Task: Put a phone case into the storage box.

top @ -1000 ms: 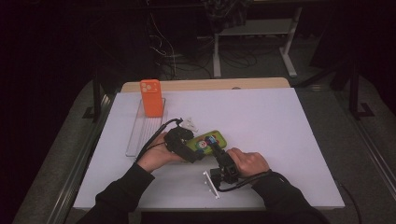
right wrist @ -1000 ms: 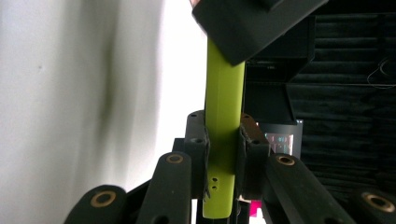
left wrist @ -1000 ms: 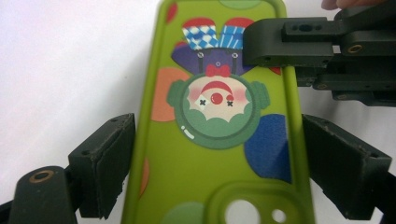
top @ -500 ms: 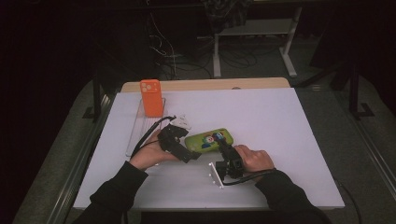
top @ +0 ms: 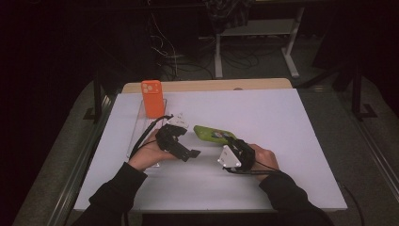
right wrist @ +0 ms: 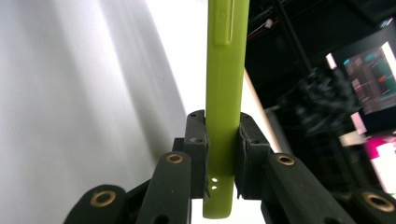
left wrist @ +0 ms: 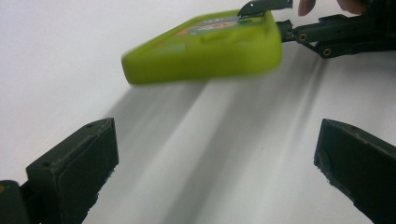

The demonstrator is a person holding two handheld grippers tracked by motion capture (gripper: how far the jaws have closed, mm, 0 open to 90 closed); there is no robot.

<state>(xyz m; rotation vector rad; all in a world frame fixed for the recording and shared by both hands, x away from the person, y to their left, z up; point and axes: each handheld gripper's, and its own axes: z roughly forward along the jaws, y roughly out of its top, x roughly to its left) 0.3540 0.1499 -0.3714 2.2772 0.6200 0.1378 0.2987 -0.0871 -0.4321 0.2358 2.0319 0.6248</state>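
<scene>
We see the left hand-held gripper point(top: 188, 151) has just been opening, jaws wide, nothing between them | right hand-held gripper point(top: 234, 141) clamps green phone point(top: 214, 134), seemingly lifted off the worktop point(top: 282, 122), shifted right since before

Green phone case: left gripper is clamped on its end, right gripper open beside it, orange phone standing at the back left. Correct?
Not quite: the grippers are swapped. The right gripper view shows the right gripper shut on the green phone case; the left gripper is open with nothing between its jaws. The orange phone does stand at the back left.
</scene>
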